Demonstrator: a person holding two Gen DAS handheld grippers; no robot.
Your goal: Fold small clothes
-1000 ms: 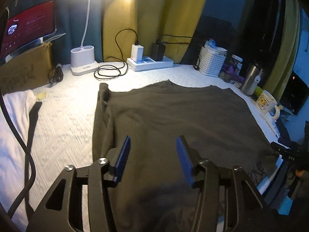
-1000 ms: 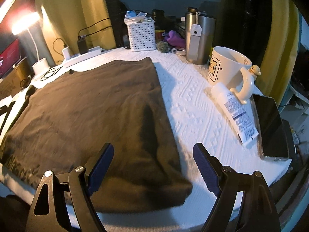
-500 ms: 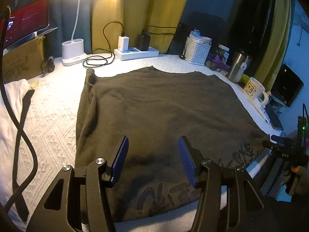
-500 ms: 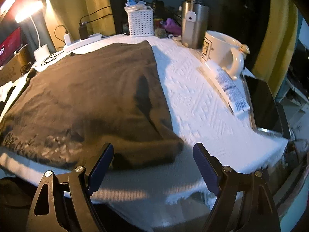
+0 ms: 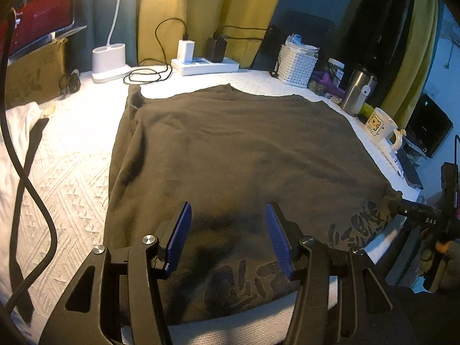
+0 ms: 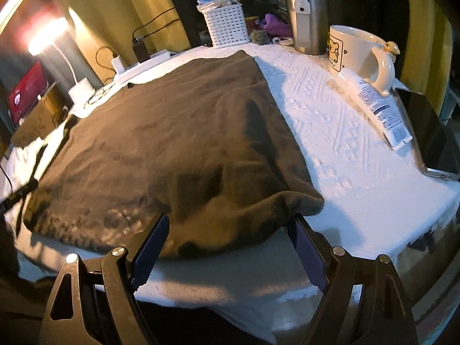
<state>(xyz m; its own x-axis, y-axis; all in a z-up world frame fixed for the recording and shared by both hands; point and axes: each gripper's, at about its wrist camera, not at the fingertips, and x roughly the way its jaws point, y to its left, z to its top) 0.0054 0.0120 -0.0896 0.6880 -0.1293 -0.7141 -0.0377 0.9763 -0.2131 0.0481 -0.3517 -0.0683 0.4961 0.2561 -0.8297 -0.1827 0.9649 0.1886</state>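
A dark brown garment [image 5: 244, 158] lies spread flat on a white textured cloth [image 5: 72, 161], its near hem with pale printed lettering along the table's near edge. The step in hand looks like the approach to the first fold: both grippers hang over that near hem, neither touching fabric.

The left gripper [image 5: 227, 235] has its jaws partly apart over the near-left part of the hem, with nothing between them. The right gripper [image 6: 227, 247] has its jaws wide apart above the near-right corner, where the cloth bunches into a rounded, slightly lifted lip.

The next move probably calls for each gripper to drop to the hem, pinch every layer, and carry the edge toward the far side together, so the fold stays square.

The garment looks soft, matte and a little fuzzy, with shallow wrinkles. The cloth beneath has a raised diamond weave that may drag on it. At the right sit a glossy mug [image 6: 356, 51], a tube [image 6: 379, 109] and a steel tumbler [image 6: 309, 20], well apart from the garment.
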